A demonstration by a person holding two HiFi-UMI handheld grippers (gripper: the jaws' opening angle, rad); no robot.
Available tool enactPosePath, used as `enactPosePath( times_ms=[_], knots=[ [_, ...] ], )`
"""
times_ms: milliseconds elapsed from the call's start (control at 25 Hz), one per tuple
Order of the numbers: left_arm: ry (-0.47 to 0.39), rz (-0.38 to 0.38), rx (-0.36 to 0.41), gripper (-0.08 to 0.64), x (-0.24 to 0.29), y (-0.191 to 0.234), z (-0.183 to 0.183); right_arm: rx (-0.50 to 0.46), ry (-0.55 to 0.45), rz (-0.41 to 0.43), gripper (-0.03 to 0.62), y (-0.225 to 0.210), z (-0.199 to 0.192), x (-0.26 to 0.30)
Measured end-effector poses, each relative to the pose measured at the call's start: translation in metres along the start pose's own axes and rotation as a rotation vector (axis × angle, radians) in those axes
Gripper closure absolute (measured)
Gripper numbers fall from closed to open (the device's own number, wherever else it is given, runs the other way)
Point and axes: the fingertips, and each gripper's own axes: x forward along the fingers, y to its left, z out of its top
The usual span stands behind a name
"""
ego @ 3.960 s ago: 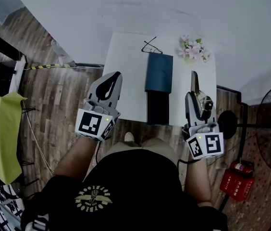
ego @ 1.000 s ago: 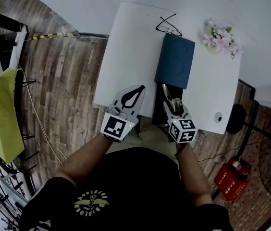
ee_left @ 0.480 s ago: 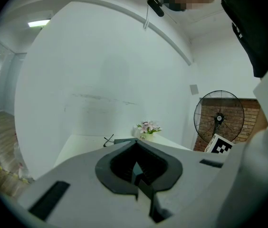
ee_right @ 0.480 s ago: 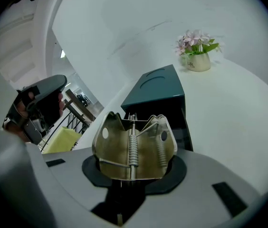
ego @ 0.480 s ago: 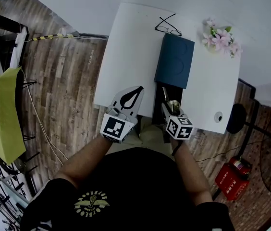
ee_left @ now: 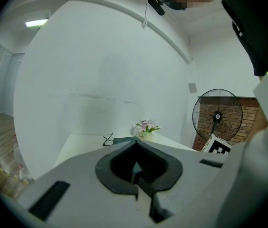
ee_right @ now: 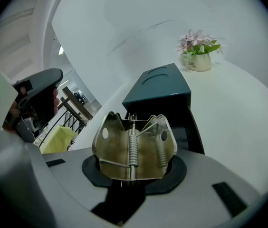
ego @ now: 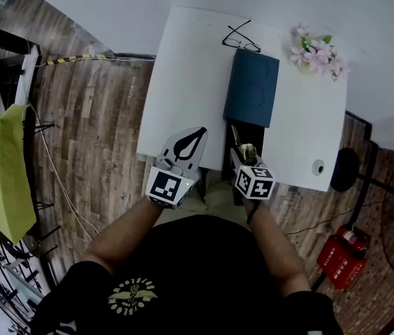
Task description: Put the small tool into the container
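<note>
Small tool (ee_right: 133, 148): brassy scalloped sheet metal

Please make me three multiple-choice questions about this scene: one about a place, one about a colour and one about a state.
1. Where do the black-framed eyeglasses lie on the white table?
A) beyond the dark teal box, towards the wall
B) at the table edge nearest the person
C) on top of the box

2. What colour are the flowers in the small white pot?
A) pink
B) blue
C) orange

3. What is the state of the right tool?
A) open and empty
B) shut on a brass-coloured metal spring clip
C) shut on the eyeglasses

Answers:
1 A, the head view shows them past the box's far end.
2 A, the petals are pink in both views.
3 B, the right gripper view shows the clip clamped between its jaws.
</note>
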Motion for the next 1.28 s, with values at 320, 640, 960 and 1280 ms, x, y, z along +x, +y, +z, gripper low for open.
enactPosePath(
  times_ms=[320, 640, 960, 1280],
  knots=[
    [0.009, 0.011, 0.013, 0.554, -0.003, 0.001, 0.011, 0.037, 0.010, -0.053, 0.451, -0.011, 0.000, 0.009],
    [-0.059, 0.000, 0.032, 0.554, -0.008, 0.002, 0.026, 0.031, 0.032, -0.031, 0.347, -0.009, 0.003, 0.008],
    [-0.073, -0.006, 0.037, 0.554, -0.016, 0.003, 0.037, -0.083, 0.004, -0.076, 0.322, -0.006, 0.017, -0.013],
    [-0.099, -0.009, 0.064, 0.554, -0.025, 0.002, 0.050, -0.098, -0.098, -0.123, 0.322, -0.019, 0.037, -0.044]
  ],
)
